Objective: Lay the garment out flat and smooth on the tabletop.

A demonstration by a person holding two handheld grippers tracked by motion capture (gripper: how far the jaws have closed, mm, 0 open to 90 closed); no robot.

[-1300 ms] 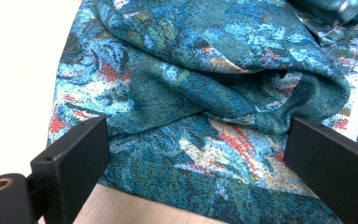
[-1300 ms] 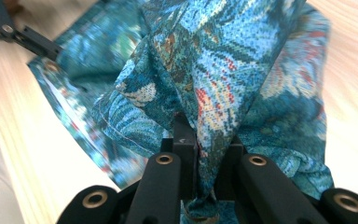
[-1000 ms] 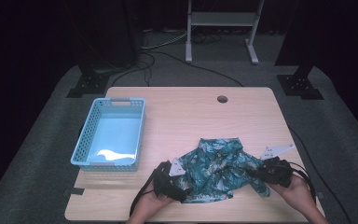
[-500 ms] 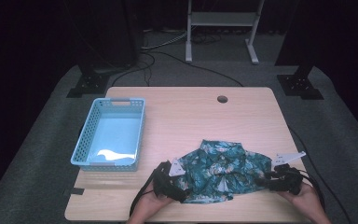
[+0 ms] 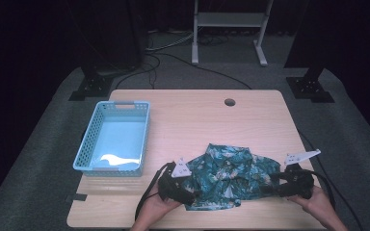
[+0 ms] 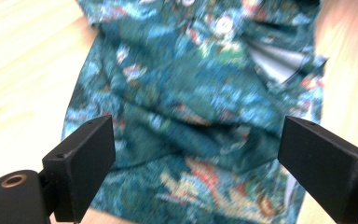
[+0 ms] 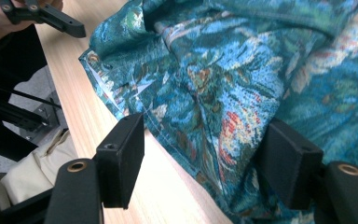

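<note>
- far left of the wooden surface (image 5: pixel 197 115) there's a light blue basket (image 5: pixel 90 144), lattice walls, sitting well apart from everything else
- left gripper (image 5: pixel 189 196) sits at the near edge, right at the left side of the shirt (image 5: pixel 231 173). its jaws are spread wide, cloth lying between them, not pinched
- the shirt is a crumpled teal thing with a busy leafy print, bits of red and cream in it, bunched up near the front edge of the surface, right of centre
- left gripper view gets you what the high view can't: white buttons (image 6: pixel 224 24) and a pale inner lining (image 6: pixel 279 65) peeking out of a fold
- right gripper (image 5: pixel 273 188) is at the shirt's right side, jaws apart too, the hem running between them
- right gripper view shows the stitched hem (image 7: pixel 168 135) up close, plus the other gripper off in the top-left corner
</note>
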